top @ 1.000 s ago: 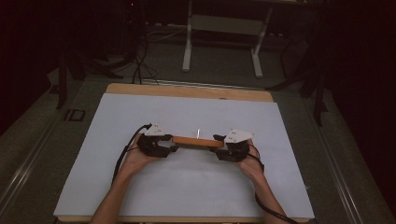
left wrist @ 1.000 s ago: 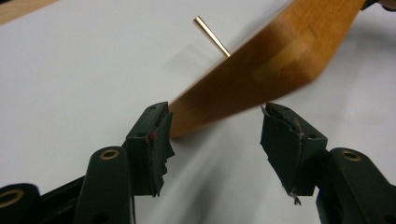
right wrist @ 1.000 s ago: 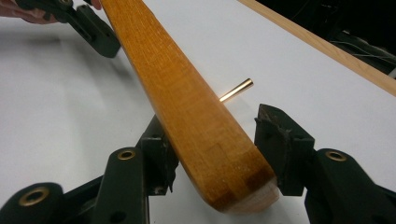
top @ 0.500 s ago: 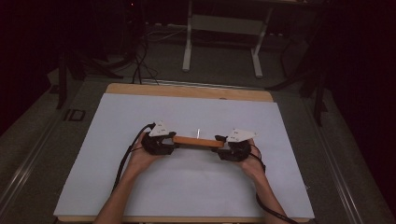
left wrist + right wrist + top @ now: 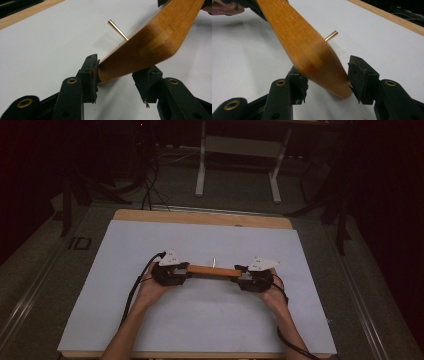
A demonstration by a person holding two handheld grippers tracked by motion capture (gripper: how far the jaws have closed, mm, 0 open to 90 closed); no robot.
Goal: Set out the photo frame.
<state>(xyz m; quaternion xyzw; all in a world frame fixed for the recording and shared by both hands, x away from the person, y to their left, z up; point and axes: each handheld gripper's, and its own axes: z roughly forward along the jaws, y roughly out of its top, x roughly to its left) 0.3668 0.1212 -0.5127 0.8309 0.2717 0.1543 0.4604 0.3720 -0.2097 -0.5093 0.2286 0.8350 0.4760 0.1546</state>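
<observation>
Near the middle of the frame, my 2 grippers, left (image 5: pixel 183 270) and right (image 5: pixel 242 275), still pinch the wooden board (image 5: pixel 213 270); nothing much has changed.

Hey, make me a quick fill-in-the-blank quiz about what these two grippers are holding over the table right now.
1. The two grippers hold the ends of one ____ board.
2. A thin ____ pin sticks out of the board.
3. The left gripper holds the board's left end; the ____ gripper holds the other end.
4. The table is covered by a ____ sheet.

Missing words: wooden; metal; right; white
</observation>
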